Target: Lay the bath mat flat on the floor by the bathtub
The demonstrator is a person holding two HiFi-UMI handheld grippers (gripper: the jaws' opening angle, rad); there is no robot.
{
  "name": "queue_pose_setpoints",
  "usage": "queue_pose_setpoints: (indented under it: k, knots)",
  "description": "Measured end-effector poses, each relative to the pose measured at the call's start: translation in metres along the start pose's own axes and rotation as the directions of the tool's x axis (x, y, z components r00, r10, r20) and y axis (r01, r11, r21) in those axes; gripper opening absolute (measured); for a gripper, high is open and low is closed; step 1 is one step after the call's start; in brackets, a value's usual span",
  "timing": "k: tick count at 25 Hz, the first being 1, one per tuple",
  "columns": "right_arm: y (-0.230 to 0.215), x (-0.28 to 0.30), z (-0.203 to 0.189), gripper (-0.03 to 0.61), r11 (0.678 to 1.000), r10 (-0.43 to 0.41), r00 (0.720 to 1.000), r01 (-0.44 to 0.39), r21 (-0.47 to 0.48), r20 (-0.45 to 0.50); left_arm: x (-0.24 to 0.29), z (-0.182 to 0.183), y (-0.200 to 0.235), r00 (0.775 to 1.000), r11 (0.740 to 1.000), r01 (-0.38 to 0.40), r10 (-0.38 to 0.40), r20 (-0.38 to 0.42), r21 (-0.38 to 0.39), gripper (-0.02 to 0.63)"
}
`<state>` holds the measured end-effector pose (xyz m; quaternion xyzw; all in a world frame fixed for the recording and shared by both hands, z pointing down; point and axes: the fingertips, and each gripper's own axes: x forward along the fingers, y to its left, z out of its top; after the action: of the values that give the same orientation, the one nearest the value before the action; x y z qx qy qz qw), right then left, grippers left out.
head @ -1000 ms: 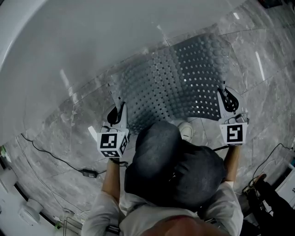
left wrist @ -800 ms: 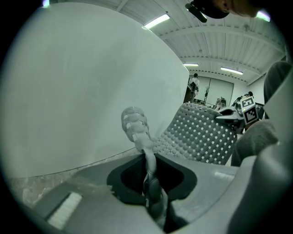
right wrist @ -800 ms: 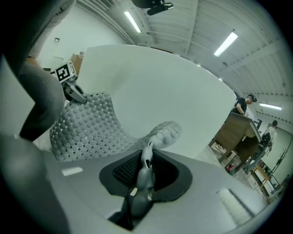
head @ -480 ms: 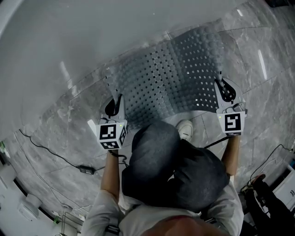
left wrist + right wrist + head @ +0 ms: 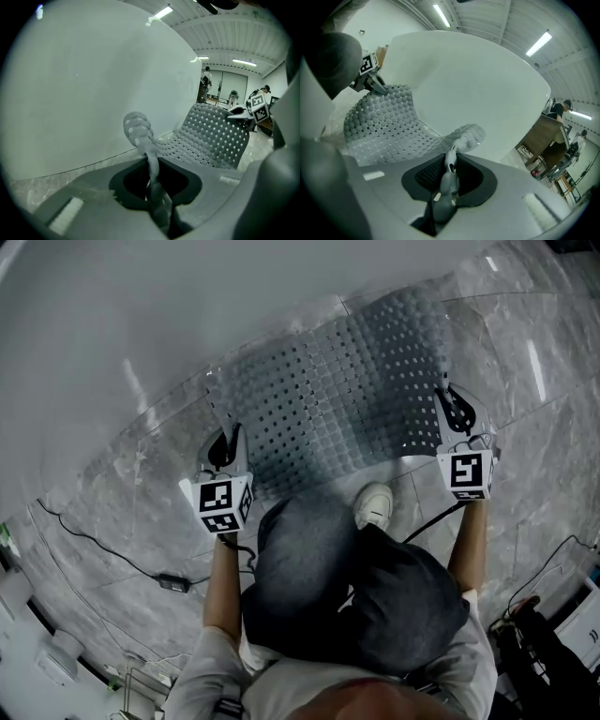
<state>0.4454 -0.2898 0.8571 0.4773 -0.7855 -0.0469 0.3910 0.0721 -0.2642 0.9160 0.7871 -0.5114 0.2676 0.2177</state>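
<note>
Bath mat (image 5: 347, 390) update: it's the grey rubbery one with the bumps and little square holes, and right now it's stretched out between my two grippers, right alongside the white bathtub (image 5: 141, 315). Its far edge runs along the foot of the tub, over the grey marble floor (image 5: 122, 493). The near edge is the one I've got hold of, and it's lifted, so the sheet curves up toward each gripper and dips in the middle. I honestly can't tell how much of it is actually resting on the tiles.

My left gripper (image 5: 223, 442) is pinched down on the near left corner. In the left gripper view the jaws are nearly together with a thin strip of mat squeezed between them and the corner flopping out past the tips. My right gripper (image 5: 457, 413) is doing the same on the near right corner, clamped tight on the edge with a curl of mat sticking out.

My white shoe (image 5: 374, 505) is just behind the near edge, between the grippers. A black cable (image 5: 84, 545) trails across the floor off to my left.
</note>
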Motion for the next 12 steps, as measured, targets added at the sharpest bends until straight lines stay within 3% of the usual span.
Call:
queue_pose_setpoints:
  k: [12]
  knots:
    - [-0.006, 0.04, -0.046, 0.075, 0.999, -0.036, 0.995, 0.037, 0.0, -0.094, 0.021, -0.035, 0.029, 0.996, 0.997, -0.076, 0.074, -0.045, -0.033, 0.064]
